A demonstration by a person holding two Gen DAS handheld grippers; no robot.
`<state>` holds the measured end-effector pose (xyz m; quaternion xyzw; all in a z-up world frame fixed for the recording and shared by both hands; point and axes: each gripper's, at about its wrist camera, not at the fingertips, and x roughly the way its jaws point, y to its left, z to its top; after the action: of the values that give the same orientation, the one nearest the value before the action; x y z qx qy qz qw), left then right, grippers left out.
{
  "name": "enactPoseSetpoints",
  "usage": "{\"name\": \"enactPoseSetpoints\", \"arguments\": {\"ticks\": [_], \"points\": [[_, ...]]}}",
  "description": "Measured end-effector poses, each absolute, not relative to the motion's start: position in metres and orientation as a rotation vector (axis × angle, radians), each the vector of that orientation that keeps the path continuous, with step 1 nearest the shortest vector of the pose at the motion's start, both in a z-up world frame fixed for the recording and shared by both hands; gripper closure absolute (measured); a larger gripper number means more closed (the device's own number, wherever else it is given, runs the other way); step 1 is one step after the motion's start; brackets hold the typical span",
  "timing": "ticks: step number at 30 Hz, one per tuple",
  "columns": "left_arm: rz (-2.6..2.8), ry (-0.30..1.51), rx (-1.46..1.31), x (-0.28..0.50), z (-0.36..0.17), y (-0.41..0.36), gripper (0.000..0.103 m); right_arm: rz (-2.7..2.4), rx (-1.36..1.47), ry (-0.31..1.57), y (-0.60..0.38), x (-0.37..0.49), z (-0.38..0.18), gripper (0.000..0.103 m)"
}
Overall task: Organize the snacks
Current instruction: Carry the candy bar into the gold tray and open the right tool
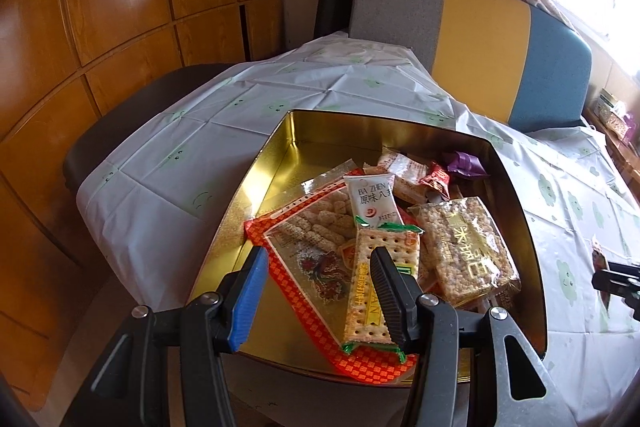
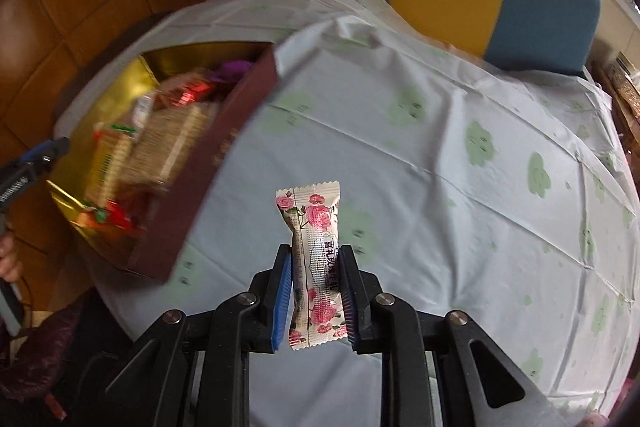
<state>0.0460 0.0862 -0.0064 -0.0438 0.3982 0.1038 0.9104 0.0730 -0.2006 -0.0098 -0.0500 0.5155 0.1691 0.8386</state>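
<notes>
My right gripper is clamped on a rose-print snack packet above the tablecloth. My left gripper hangs with jaws apart and empty over the gold tin of snacks.

The left gripper sits low in frame, jaws spread wide; the right gripper, bottom centre, is clamped tight.

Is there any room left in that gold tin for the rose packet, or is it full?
The tin has bare gold floor along its far and left walls. Its right and near side is crowded with the cracker packet and rice cake bag. The tablecloth right of the tin lies bare.
</notes>
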Motion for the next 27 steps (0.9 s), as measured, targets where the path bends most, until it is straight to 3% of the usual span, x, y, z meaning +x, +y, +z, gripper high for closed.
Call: {"name": "enactPoseSetpoints", "arguments": {"ticks": [11,20,27], "points": [[0.259,0.806,-0.106,0.040,-0.004,0.104,0.049,0.581,0.035,1.035,-0.076,0.096,0.010,0.080],[0.279,0.801,-0.107,0.039,-0.007,0.112,0.046,0.538,0.069,1.116,-0.038,0.118,-0.035,0.071],[0.284,0.790,-0.099,0.038,-0.007,0.109,0.042,0.474,0.002,1.025,-0.044,0.099,-0.029,0.070]]}}
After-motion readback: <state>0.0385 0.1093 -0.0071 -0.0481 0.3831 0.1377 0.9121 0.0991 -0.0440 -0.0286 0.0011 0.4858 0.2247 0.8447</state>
